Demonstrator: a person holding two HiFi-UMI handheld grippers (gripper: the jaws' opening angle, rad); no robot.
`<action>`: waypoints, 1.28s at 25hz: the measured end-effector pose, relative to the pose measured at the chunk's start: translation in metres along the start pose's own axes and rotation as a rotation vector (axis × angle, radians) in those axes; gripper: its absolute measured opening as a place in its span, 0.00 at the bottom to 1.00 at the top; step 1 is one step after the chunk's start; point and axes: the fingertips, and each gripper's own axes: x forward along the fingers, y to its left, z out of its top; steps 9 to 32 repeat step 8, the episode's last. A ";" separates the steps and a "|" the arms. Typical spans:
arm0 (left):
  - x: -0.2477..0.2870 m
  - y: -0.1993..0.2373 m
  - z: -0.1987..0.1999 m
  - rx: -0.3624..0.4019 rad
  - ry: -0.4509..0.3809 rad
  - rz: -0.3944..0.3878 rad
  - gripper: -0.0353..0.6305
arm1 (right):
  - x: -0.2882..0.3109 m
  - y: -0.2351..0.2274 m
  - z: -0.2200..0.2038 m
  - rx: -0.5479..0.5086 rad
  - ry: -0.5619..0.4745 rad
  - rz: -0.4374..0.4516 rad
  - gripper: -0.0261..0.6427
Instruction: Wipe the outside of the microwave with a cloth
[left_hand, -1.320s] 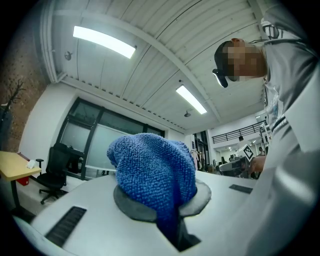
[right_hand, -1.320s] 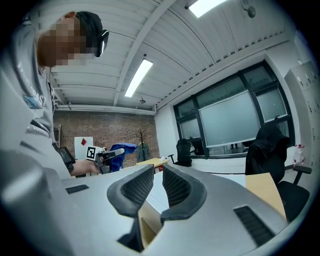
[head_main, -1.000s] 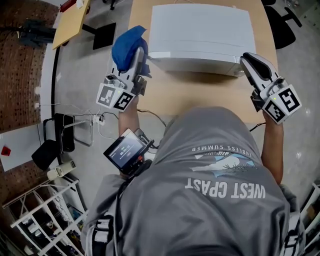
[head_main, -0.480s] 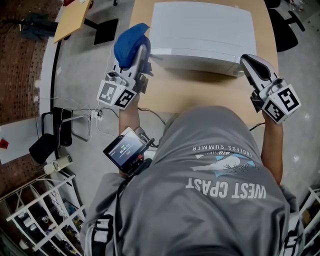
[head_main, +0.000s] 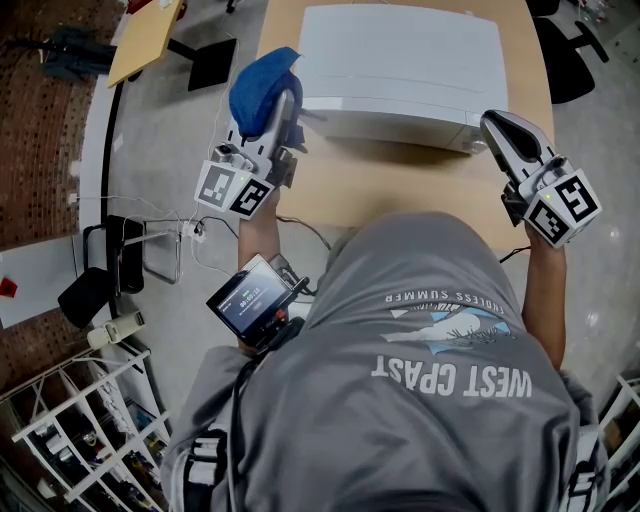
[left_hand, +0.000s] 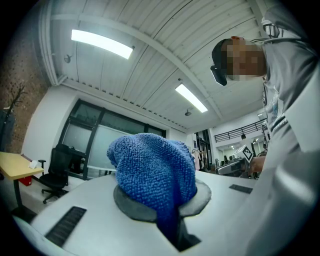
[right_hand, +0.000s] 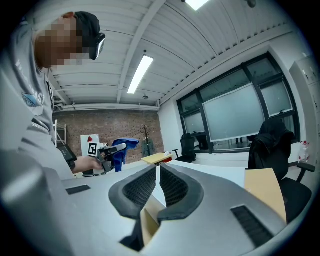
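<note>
The white microwave (head_main: 400, 65) stands on the wooden table (head_main: 400, 185), its front toward me. My left gripper (head_main: 275, 105) hovers just off the microwave's left front corner, shut on a bunched blue cloth (head_main: 260, 88). In the left gripper view the cloth (left_hand: 152, 172) bulges over the left gripper (left_hand: 162, 202) and hides its tips. My right gripper (head_main: 503, 130) is at the microwave's right front corner, shut with nothing held. In the right gripper view, the ribbed pads (right_hand: 141, 187) of the right gripper (right_hand: 157, 167) nearly meet, and the left gripper with the cloth (right_hand: 122, 145) shows beyond them.
The table's near edge runs in front of my body. A small screen device (head_main: 250, 300) hangs at my left hip. On the floor to the left are cables, a wire shelf (head_main: 90, 420) and another desk (head_main: 140, 40). A black chair (head_main: 562, 50) stands at the back right.
</note>
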 end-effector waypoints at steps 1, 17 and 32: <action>0.000 0.000 0.000 0.000 0.000 0.000 0.13 | 0.000 0.000 0.000 0.000 0.000 0.000 0.10; -0.002 0.000 0.000 -0.006 -0.006 -0.004 0.13 | -0.001 0.002 -0.001 -0.002 0.002 -0.004 0.10; -0.002 0.000 0.000 -0.006 -0.006 -0.004 0.13 | -0.001 0.002 -0.001 -0.002 0.002 -0.004 0.10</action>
